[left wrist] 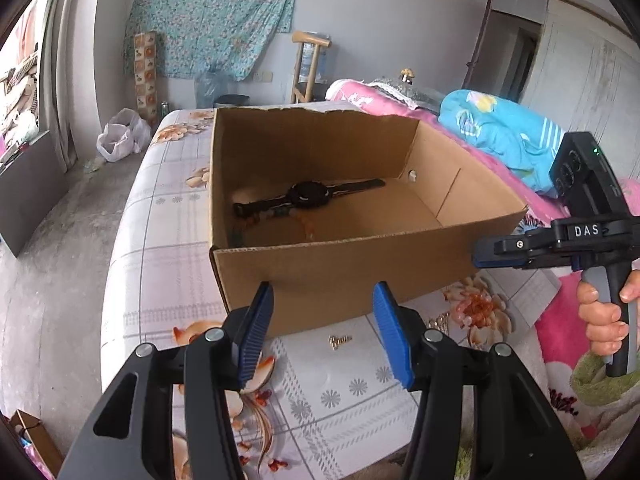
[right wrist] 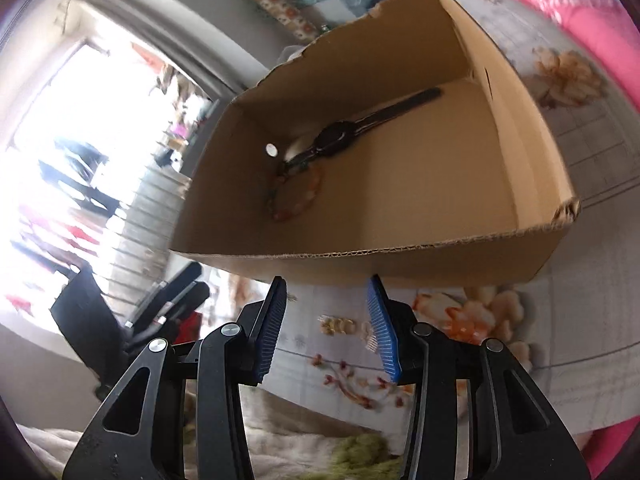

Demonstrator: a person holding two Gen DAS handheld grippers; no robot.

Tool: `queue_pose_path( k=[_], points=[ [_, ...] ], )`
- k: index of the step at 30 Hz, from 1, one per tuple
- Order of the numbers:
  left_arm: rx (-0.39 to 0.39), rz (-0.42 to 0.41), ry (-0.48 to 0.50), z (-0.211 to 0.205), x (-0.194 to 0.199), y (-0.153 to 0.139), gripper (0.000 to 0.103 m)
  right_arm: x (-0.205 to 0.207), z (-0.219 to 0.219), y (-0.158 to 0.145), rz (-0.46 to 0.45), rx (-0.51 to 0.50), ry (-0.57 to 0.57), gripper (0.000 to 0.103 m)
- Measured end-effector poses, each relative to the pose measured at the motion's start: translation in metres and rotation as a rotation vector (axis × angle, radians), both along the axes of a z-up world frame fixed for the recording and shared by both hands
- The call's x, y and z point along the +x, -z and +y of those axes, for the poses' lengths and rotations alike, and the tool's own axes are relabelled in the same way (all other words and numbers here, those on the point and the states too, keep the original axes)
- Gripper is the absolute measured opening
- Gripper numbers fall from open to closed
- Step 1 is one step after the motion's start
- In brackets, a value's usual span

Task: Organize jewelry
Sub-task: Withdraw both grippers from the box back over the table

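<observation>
Cardboard box [left wrist: 320, 276] holds a watch [left wrist: 308, 196] and bead bracelet [right wrist: 296, 196]; both grippers' tongs apart, empty

Both rigs look like the same build. The left gripper [left wrist: 324, 332] has chunky black arms with triangular cutouts, two silver round screws per side just behind the fingers [left wrist: 256, 336], and ribbed blue pads on the inner faces. The right gripper [right wrist: 330, 328] looks the same from its own camera. Seen from the side, it's got "DAS" in white letters on the black body, a grey trigger handle in the person's hand [left wrist: 604, 316], and a black box on top with a tiny green light.
</observation>
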State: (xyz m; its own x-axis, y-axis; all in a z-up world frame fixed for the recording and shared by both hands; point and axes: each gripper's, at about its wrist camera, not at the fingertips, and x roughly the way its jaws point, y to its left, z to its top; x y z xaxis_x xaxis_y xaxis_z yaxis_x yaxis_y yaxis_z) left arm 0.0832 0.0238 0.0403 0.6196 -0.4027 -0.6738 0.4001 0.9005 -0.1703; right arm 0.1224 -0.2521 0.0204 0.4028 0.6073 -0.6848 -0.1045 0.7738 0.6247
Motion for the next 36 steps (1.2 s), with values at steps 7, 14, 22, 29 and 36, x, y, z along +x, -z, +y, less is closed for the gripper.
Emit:
queue_pose_path(
  k=[7, 14, 22, 29, 36],
  points=[
    [0.002, 0.020, 0.006, -0.006, 0.005, 0.005, 0.053, -0.008, 0.002, 0.010, -0.018, -0.007, 0.037, 0.042],
    [0.109, 0.110, -0.014, -0.014, -0.008, 0.042, 0.081, -0.044, 0.015, 0.018, -0.030, -0.191, 0.036, 0.064],
    [0.301, 0.186, -0.047, -0.029, -0.011, 0.076, 0.094, -0.077, 0.038, 0.012, -0.103, -0.485, 0.082, 0.091],
    [0.301, 0.207, -0.064, -0.031, -0.009, 0.078, 0.098, -0.095, 0.056, -0.001, -0.253, -0.776, 0.194, 0.095],
    [0.287, 0.241, -0.071, -0.028, -0.008, 0.078, 0.098, -0.119, 0.065, -0.004, -0.328, -0.775, 0.209, 0.095]
  ],
)
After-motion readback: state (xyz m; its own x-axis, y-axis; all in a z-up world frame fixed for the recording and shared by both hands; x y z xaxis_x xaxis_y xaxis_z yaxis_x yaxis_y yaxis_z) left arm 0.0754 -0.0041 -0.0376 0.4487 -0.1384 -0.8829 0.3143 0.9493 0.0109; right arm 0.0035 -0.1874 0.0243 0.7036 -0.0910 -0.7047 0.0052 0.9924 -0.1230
